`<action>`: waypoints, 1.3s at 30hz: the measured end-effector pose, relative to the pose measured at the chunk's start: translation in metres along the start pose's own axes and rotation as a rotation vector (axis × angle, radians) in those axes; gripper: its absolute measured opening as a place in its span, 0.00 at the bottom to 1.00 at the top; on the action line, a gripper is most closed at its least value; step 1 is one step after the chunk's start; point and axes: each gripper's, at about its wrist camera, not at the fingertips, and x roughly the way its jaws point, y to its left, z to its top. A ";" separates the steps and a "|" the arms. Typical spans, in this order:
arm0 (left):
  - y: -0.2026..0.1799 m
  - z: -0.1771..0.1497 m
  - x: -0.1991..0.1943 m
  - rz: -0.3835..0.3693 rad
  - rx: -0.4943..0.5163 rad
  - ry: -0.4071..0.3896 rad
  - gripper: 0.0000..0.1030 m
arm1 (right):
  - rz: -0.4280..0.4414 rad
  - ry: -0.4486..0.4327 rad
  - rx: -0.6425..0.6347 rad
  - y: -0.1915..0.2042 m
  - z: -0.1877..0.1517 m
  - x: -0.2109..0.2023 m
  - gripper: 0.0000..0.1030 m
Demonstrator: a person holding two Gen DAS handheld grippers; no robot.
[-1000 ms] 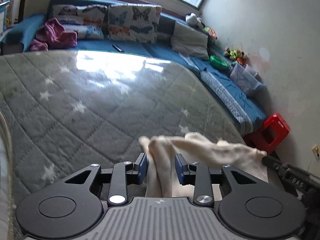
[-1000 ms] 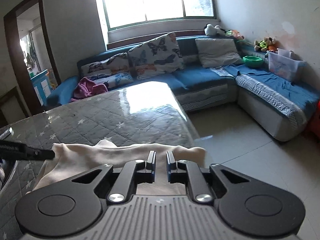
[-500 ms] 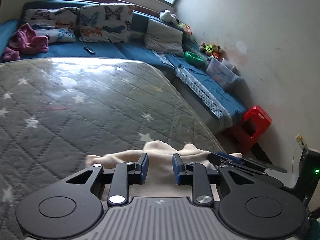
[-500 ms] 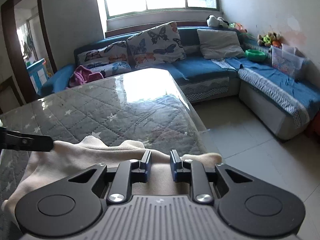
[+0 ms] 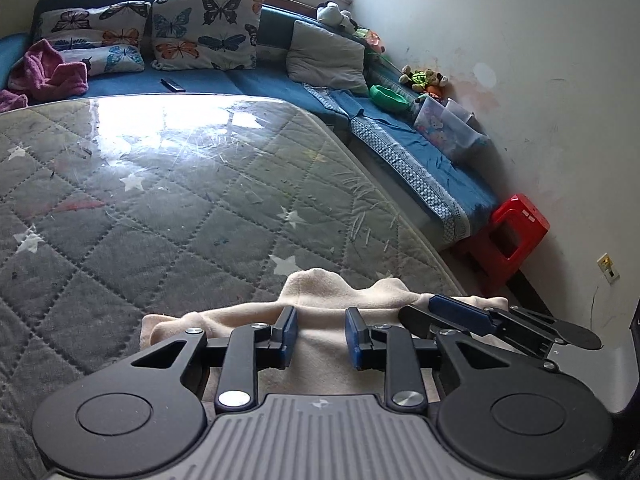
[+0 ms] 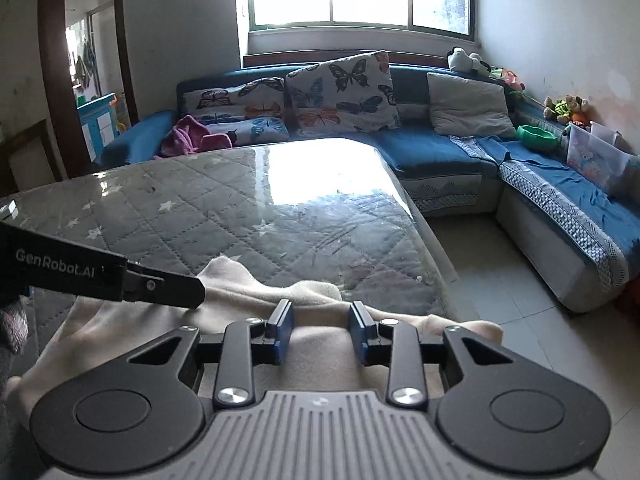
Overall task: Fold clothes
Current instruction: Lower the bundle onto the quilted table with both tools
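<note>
On the near corner of the quilted grey mattress (image 5: 168,216) lies a cream garment (image 5: 320,308), bunched into soft ridges and reaching to the mattress edge beside the tiled floor (image 6: 492,280). Over it hangs the left gripper (image 5: 321,338), its jaws parted a moderate way with cloth showing in the gap below them, the blue pads not pressing on any fold. Just to its right, the right gripper (image 5: 460,314) slants across the garment's end. Seen from the right wrist, the right gripper (image 6: 322,330) hangs over the same garment (image 6: 316,344), jaws opening, the pads clear of the cloth that shows between them. At the left of that view the left gripper (image 6: 180,290) reaches in from the side, its dark finger tip over a raised fold; whether it touches cannot be told. Beyond the mattress stands a blue corner sofa (image 6: 432,152) with butterfly cushions (image 6: 344,92), and a red stool (image 5: 512,236) sits by the wall.
</note>
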 end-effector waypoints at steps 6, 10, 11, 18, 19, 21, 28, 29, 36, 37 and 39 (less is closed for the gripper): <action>-0.004 -0.004 -0.017 -0.016 0.010 -0.027 0.27 | 0.023 -0.007 -0.025 0.004 -0.005 -0.020 0.33; -0.011 -0.014 -0.032 -0.026 0.044 -0.033 0.27 | 0.020 0.000 -0.063 0.014 -0.015 -0.029 0.34; -0.013 -0.019 -0.035 -0.024 0.065 -0.037 0.27 | 0.024 0.003 -0.070 0.016 -0.017 -0.033 0.34; -0.025 -0.050 -0.047 -0.038 0.128 -0.020 0.27 | 0.032 0.020 -0.101 0.028 -0.042 -0.061 0.34; -0.025 -0.055 -0.049 -0.039 0.131 -0.017 0.27 | 0.032 0.017 -0.099 0.028 -0.045 -0.065 0.34; -0.025 -0.063 -0.053 -0.042 0.134 -0.014 0.27 | 0.034 0.010 -0.099 0.031 -0.051 -0.074 0.35; -0.016 -0.088 -0.069 -0.046 0.142 -0.025 0.27 | 0.009 0.005 -0.133 0.042 -0.077 -0.097 0.39; -0.015 -0.091 -0.070 -0.045 0.144 -0.025 0.27 | 0.006 0.005 -0.127 0.042 -0.081 -0.100 0.39; -0.012 -0.103 -0.084 -0.033 0.159 -0.044 0.27 | -0.005 -0.005 -0.096 0.033 -0.087 -0.118 0.39; -0.011 -0.103 -0.086 -0.033 0.153 -0.049 0.27 | -0.011 -0.018 -0.087 0.031 -0.086 -0.120 0.39; -0.009 -0.103 -0.089 -0.030 0.138 -0.055 0.27 | -0.034 -0.027 -0.065 0.024 -0.085 -0.120 0.39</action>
